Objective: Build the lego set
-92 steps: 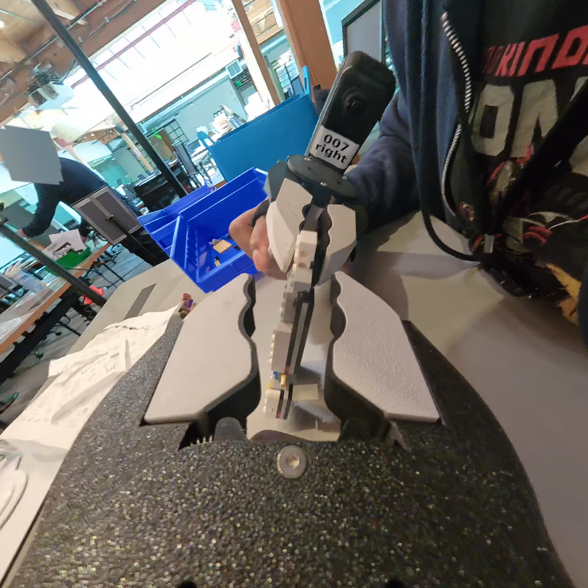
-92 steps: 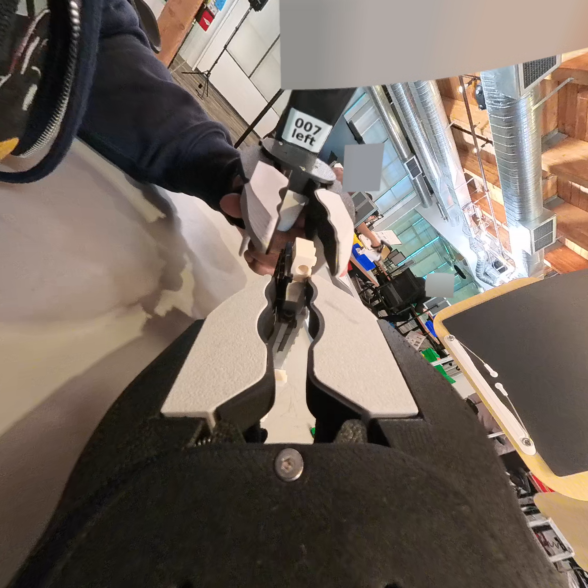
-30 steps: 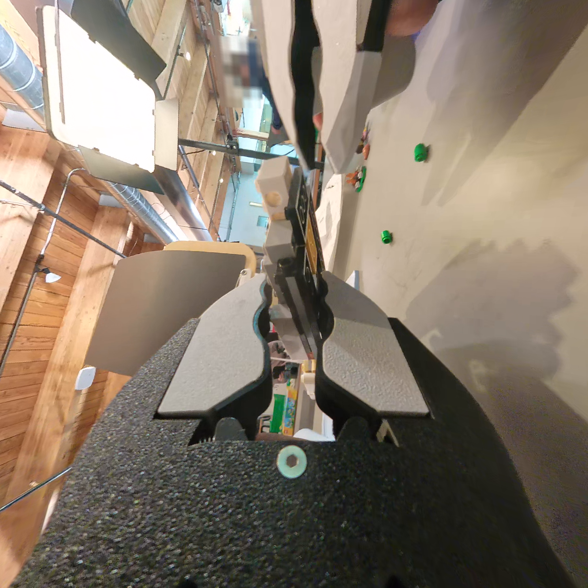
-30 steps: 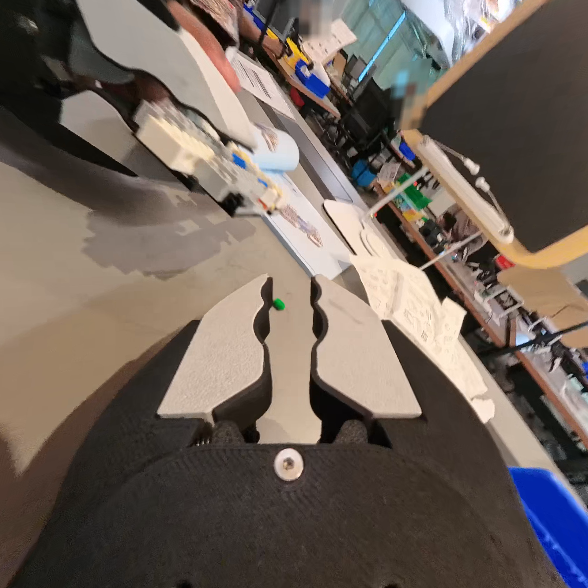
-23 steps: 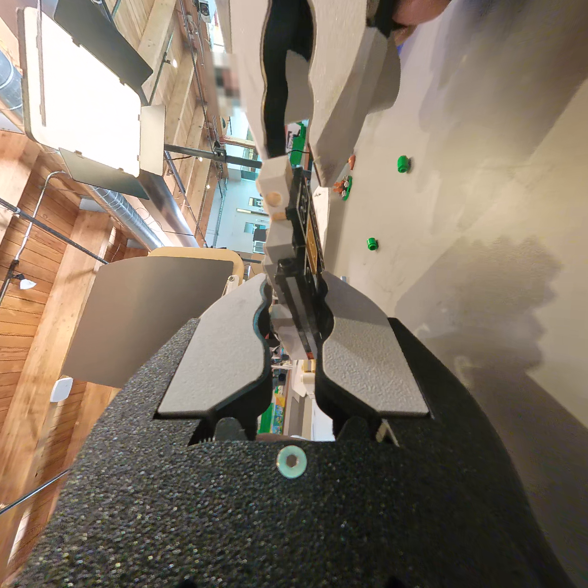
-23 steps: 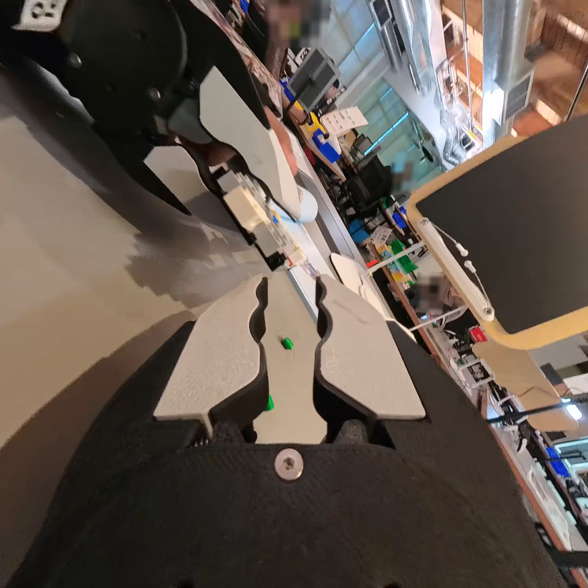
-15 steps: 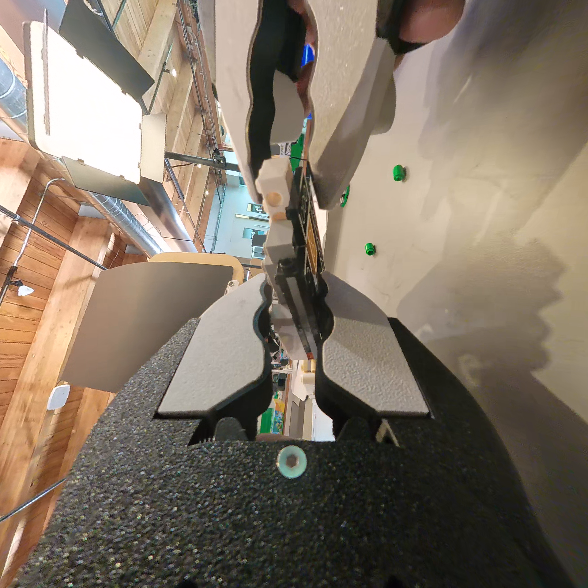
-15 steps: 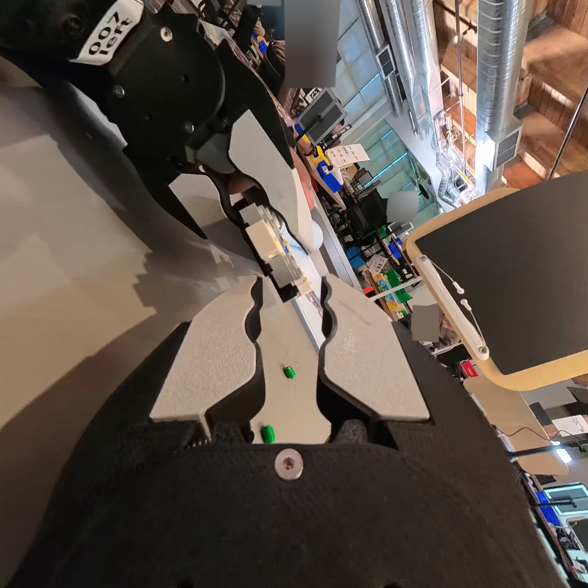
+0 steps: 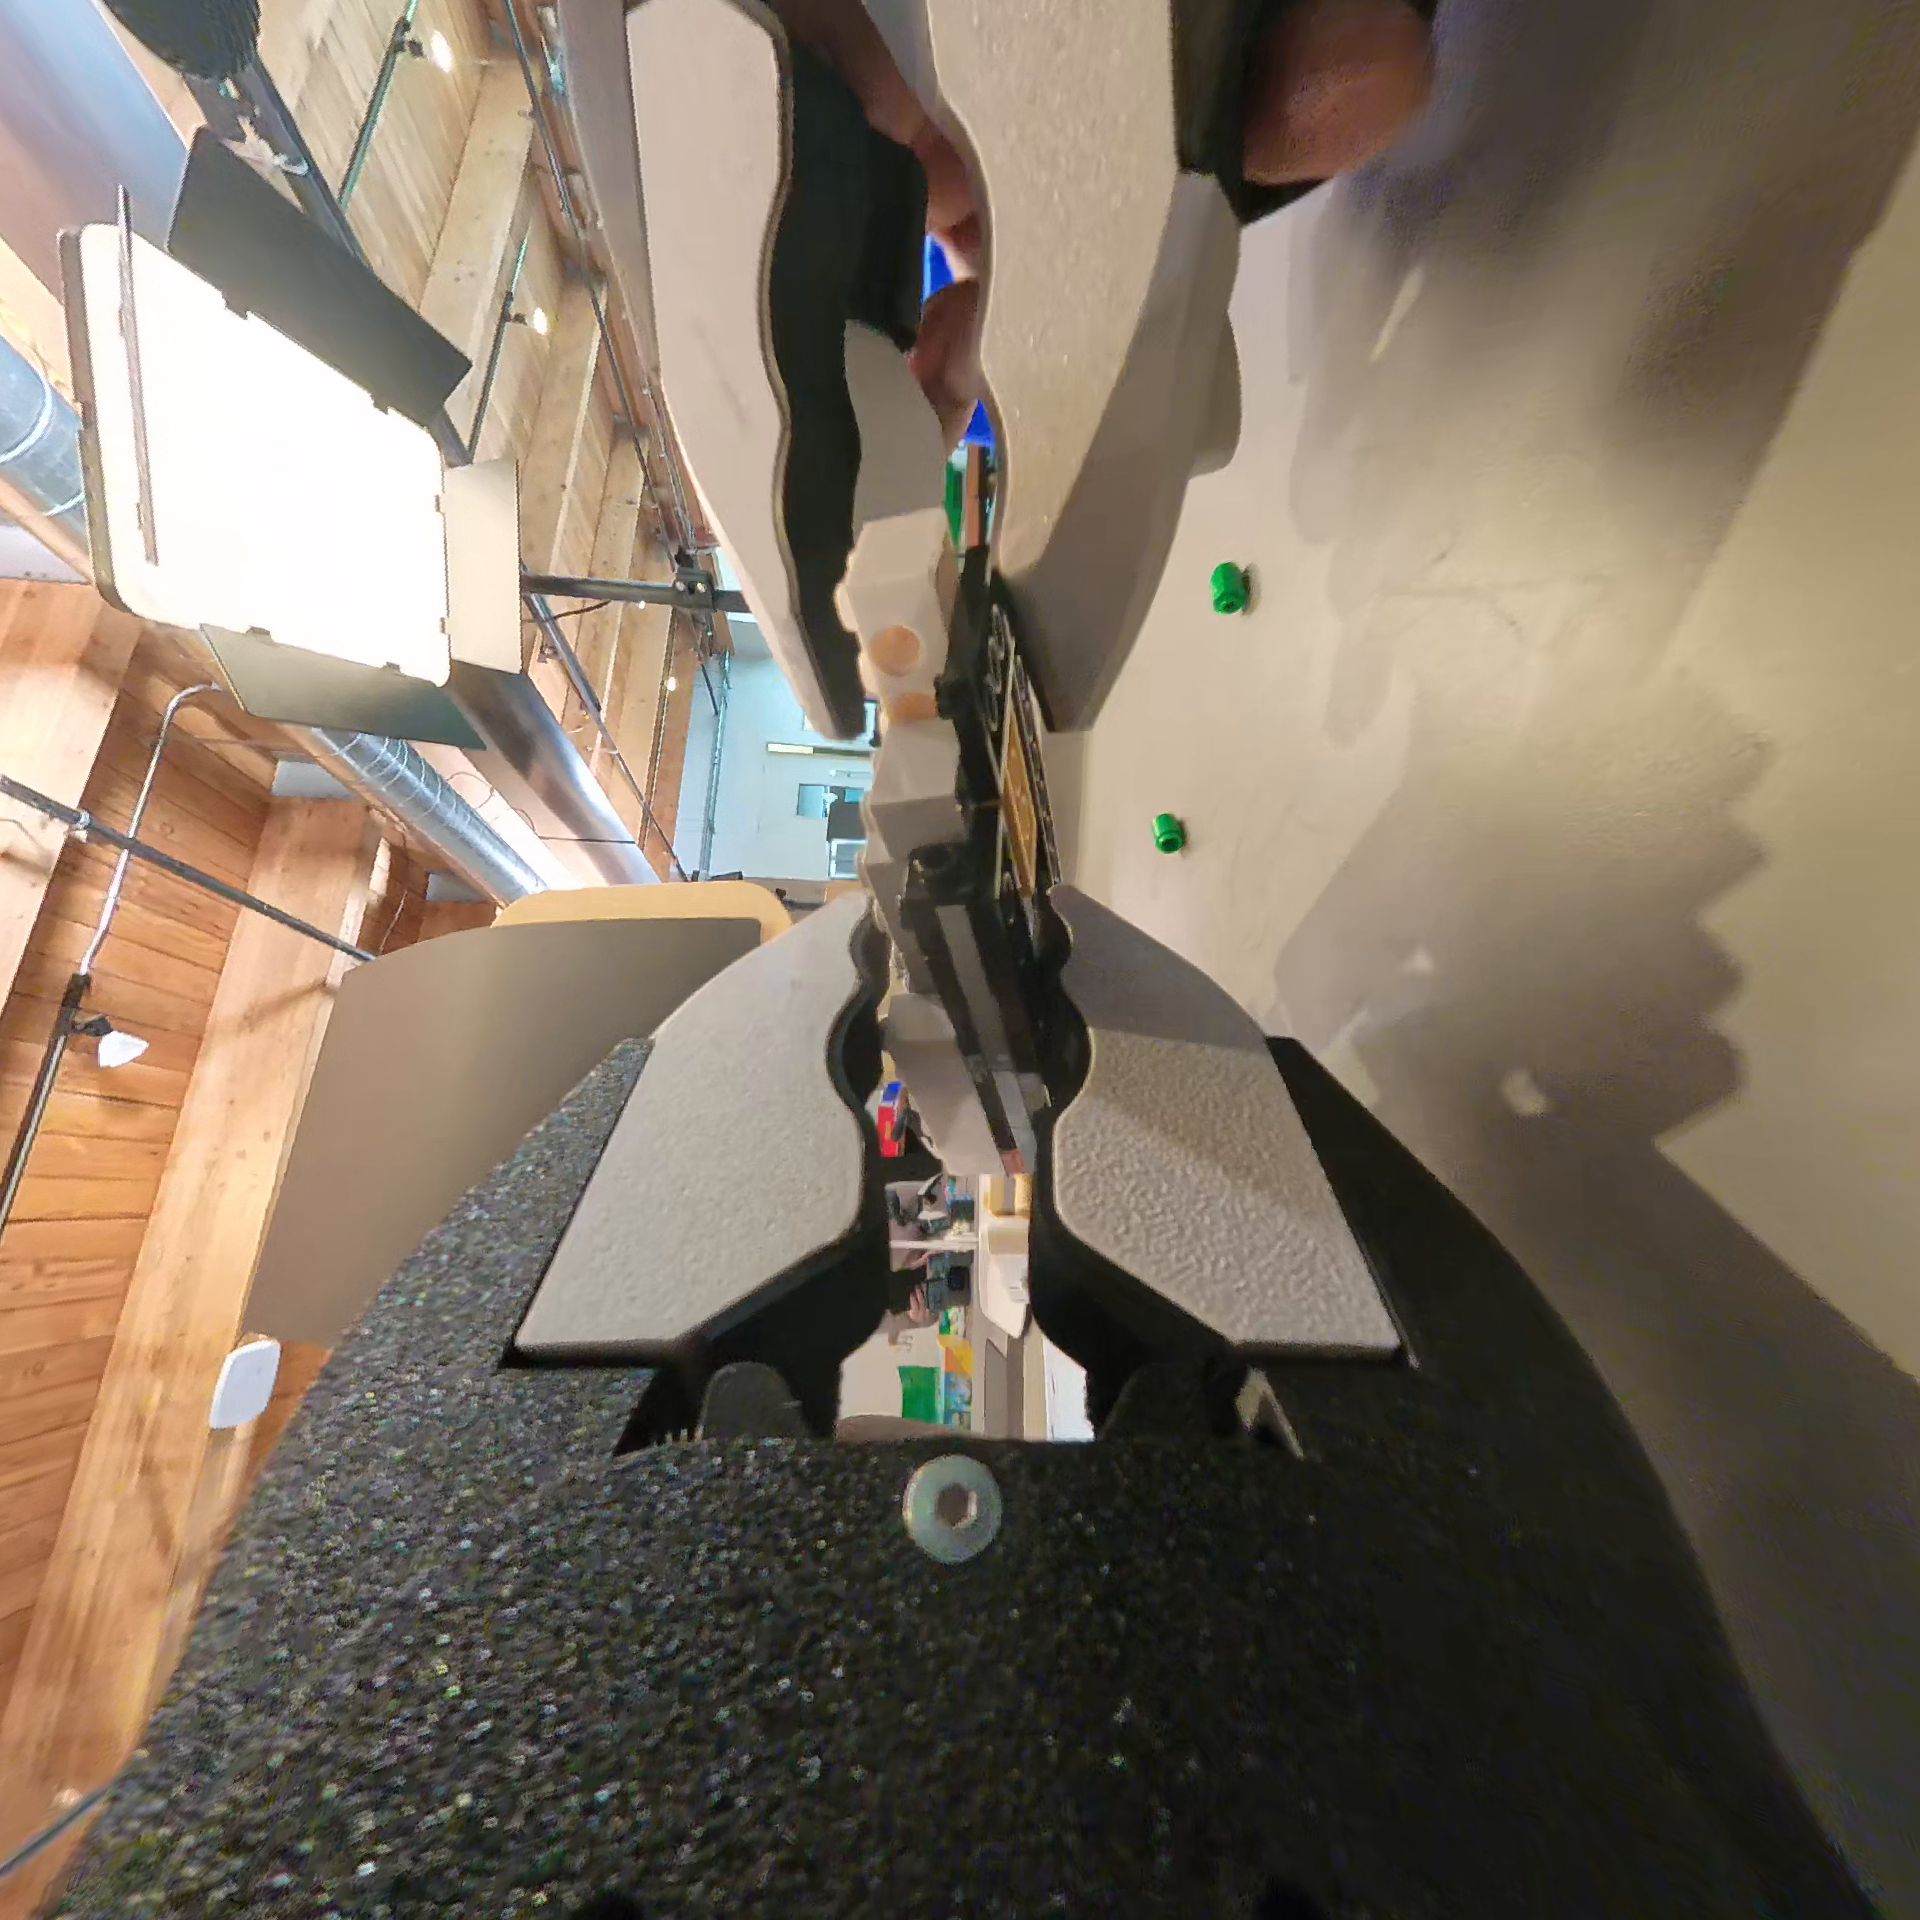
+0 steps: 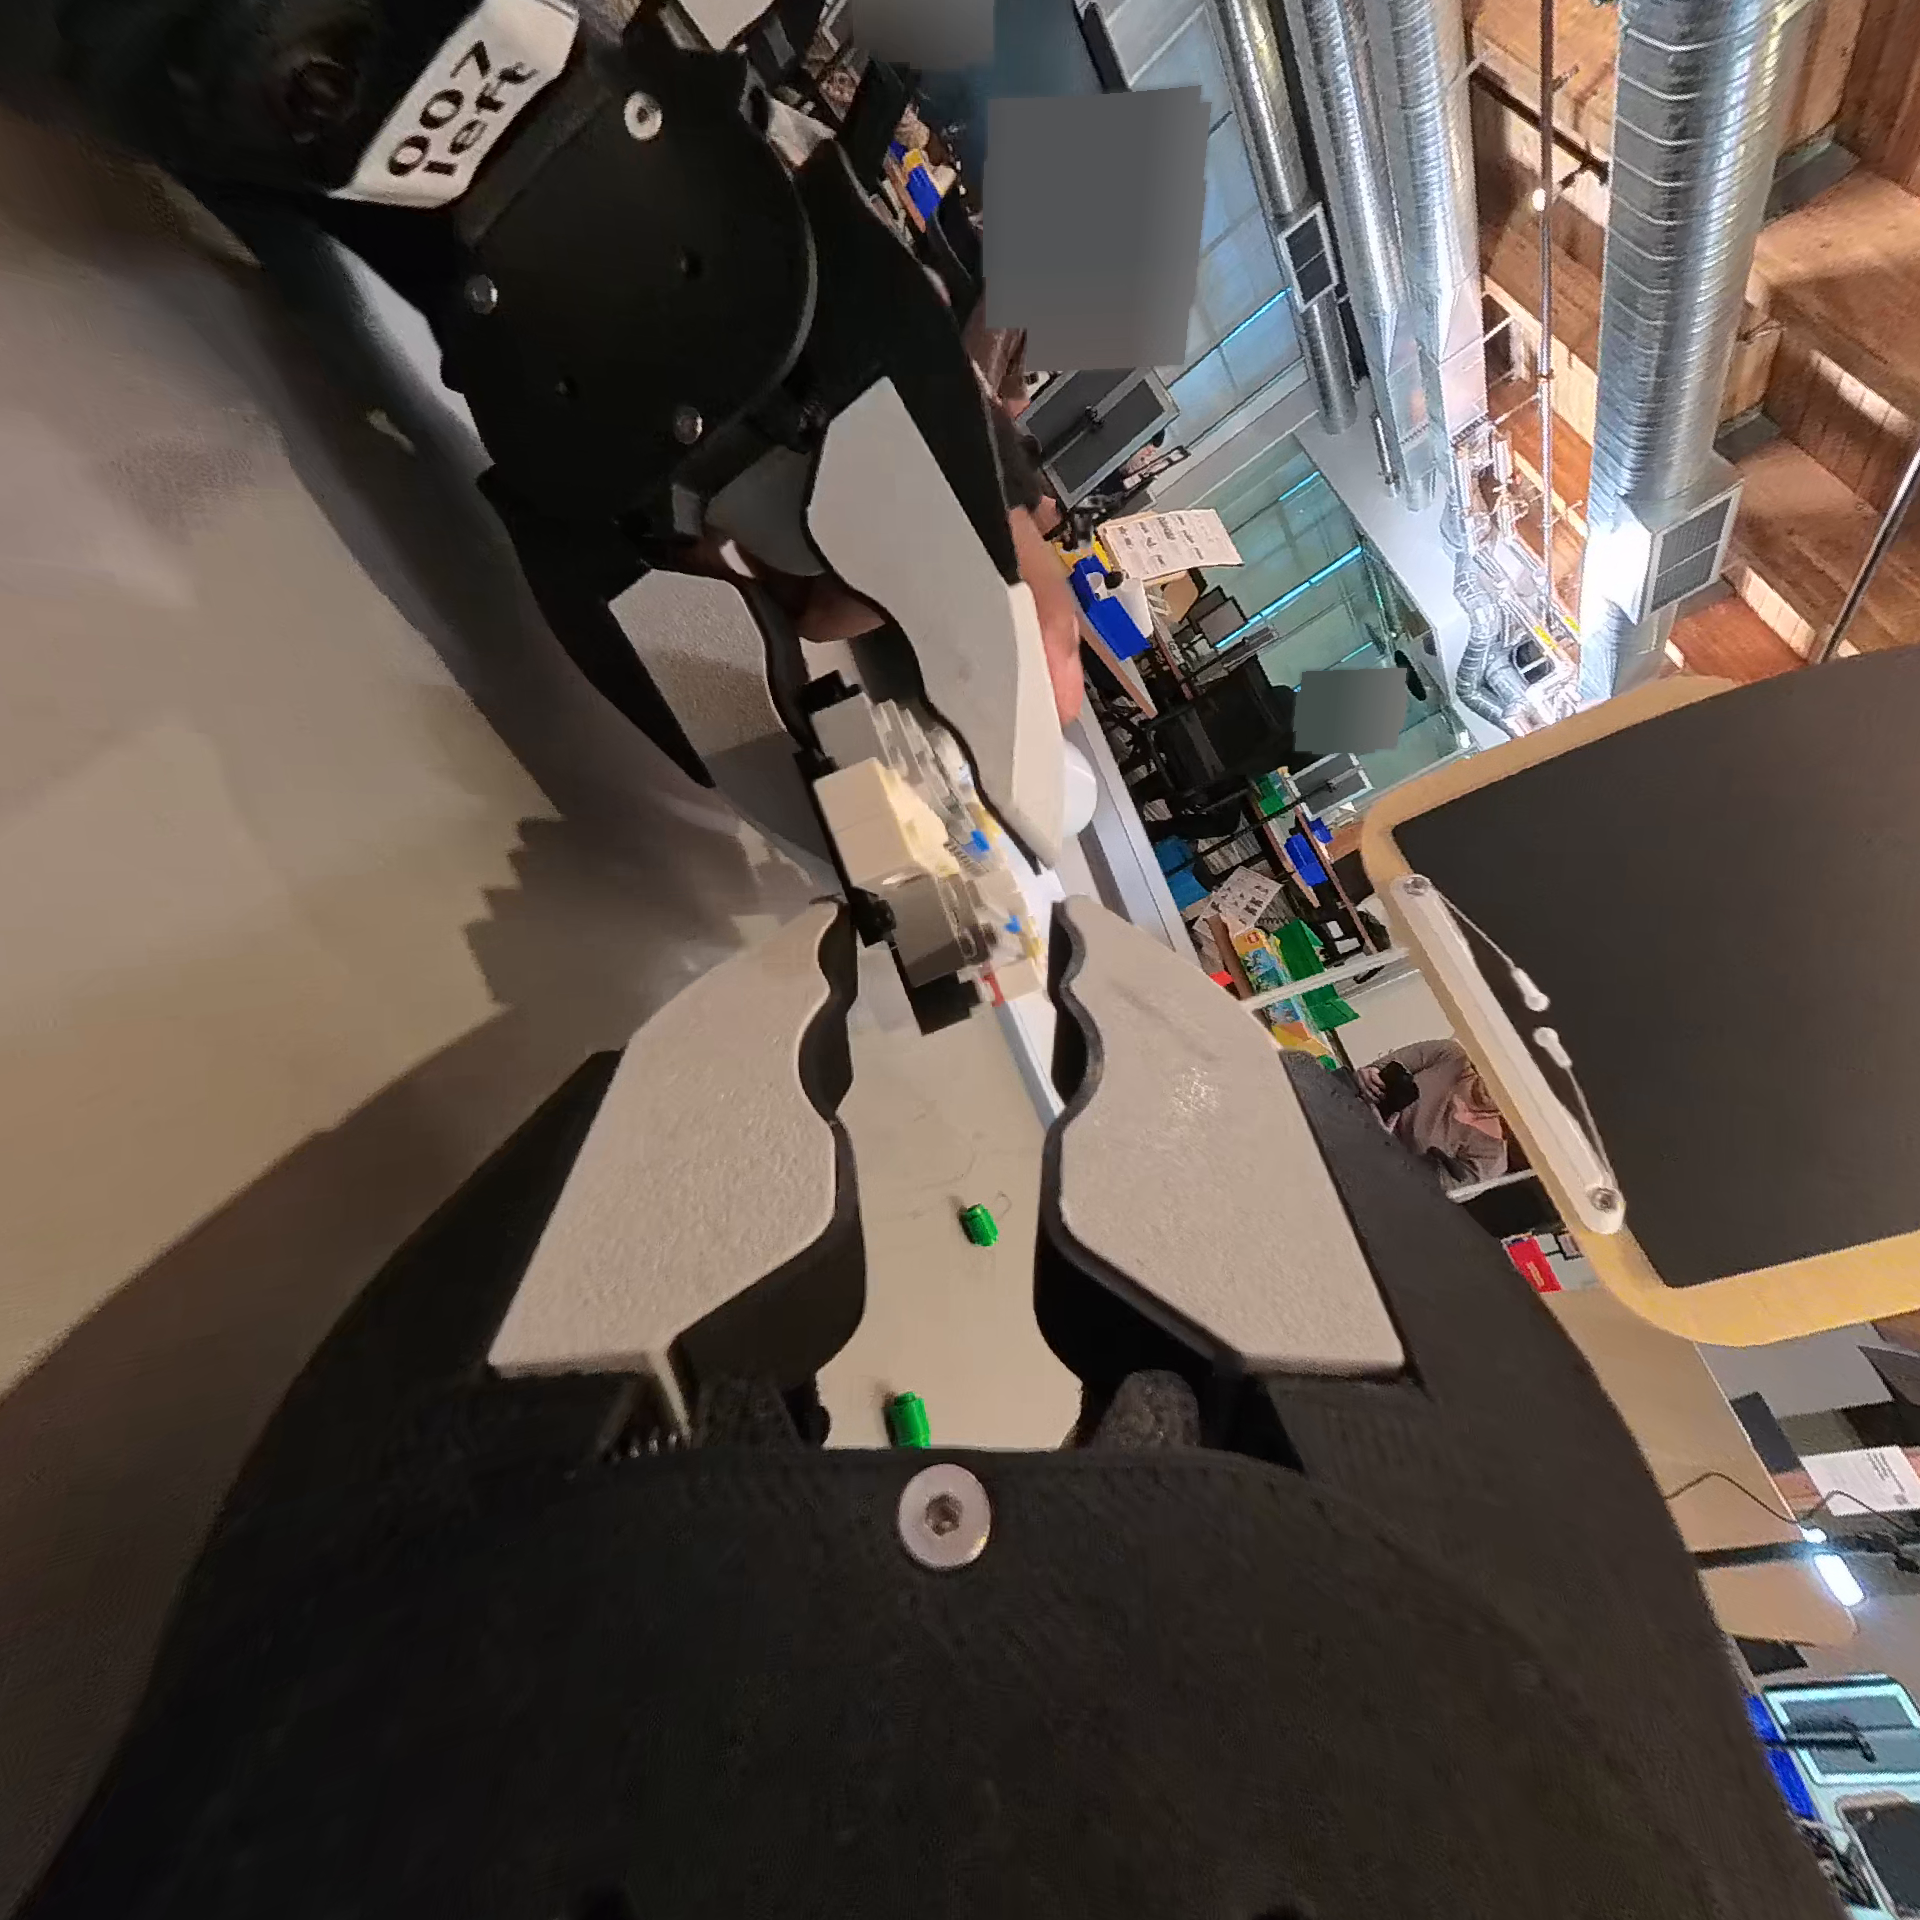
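While left gripper (image 9: 961, 935) clamps brick assembly (image 9: 977, 831), right gripper (image 10: 951, 935) open, straddling its far end.

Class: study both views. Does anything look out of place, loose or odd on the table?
Two small green pegs lie loose on the grey table, apart from the brick model held in the left tongs. Nothing looks damaged.

Pale grey tabletop (image 10: 260, 727), two small green studs (image 10: 977, 1224) (image 10: 906, 1419) lying on it, well apart
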Available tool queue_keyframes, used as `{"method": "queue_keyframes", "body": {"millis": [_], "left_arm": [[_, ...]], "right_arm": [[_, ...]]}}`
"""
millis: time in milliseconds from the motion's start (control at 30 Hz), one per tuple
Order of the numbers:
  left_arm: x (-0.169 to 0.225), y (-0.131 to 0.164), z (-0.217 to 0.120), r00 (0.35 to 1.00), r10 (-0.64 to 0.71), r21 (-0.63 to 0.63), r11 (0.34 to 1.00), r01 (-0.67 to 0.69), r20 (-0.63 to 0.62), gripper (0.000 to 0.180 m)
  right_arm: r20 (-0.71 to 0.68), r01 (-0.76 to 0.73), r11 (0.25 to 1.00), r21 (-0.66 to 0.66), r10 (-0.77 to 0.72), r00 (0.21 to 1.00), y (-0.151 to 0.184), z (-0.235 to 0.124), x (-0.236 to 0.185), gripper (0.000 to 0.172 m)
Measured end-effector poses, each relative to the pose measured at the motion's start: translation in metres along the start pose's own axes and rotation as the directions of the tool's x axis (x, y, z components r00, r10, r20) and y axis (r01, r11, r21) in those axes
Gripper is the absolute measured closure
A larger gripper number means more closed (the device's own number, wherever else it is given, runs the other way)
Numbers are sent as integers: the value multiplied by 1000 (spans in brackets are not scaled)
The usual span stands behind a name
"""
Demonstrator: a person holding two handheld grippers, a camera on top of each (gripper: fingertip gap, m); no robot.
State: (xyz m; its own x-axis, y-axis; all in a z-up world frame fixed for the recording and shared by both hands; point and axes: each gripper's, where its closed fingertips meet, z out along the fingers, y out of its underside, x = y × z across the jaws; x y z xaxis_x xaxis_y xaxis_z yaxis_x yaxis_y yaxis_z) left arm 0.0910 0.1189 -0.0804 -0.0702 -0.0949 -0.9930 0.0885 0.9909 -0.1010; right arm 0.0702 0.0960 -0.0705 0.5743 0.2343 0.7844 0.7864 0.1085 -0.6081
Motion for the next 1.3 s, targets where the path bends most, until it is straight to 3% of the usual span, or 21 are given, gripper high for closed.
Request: {"method": "queue_keyframes", "body": {"millis": [400,533,767,900,967,1000,1100,1200,1300], "left_arm": [[-3,-16,-3,999,-35,57,998,34,3,150],[-8,-15,-3,993,-117,49,992,116,9,139],[-1,15,-3,959,-273,-54,962,269,-80,125],[4,33,-8,871,-462,-102,887,451,-167,125],[0,42,-11,752,-629,-136,777,614,-196,126],[-1,43,-12,648,-727,-155,684,713,-227,126],[-8,40,-13,233,-927,-229,306,924,-295,123],[-12,32,-11,-193,-927,-308,-91,947,-321,124],[-18,18,-8,-509,-792,-362,-391,846,-336,124]], "right_arm": [[-30,111,994,-3,-111,993,-5,6,-5,150],[-40,121,993,9,-120,992,-7,4,-2,152],[-59,166,986,-11,-166,984,-4,2,1,152],[-91,217,976,-30,-218,972,-2,-2,7,152],[-114,244,969,-44,-248,962,-1,-4,11,152],[-123,256,965,-50,-260,958,0,-5,13,152],[-140,295,953,-66,-302,943,1,-6,17,152],[-157,323,943,-77,-331,930,1,-7,19,152],[-174,354,930,-98,-366,914,3,-6,22,152]]}}
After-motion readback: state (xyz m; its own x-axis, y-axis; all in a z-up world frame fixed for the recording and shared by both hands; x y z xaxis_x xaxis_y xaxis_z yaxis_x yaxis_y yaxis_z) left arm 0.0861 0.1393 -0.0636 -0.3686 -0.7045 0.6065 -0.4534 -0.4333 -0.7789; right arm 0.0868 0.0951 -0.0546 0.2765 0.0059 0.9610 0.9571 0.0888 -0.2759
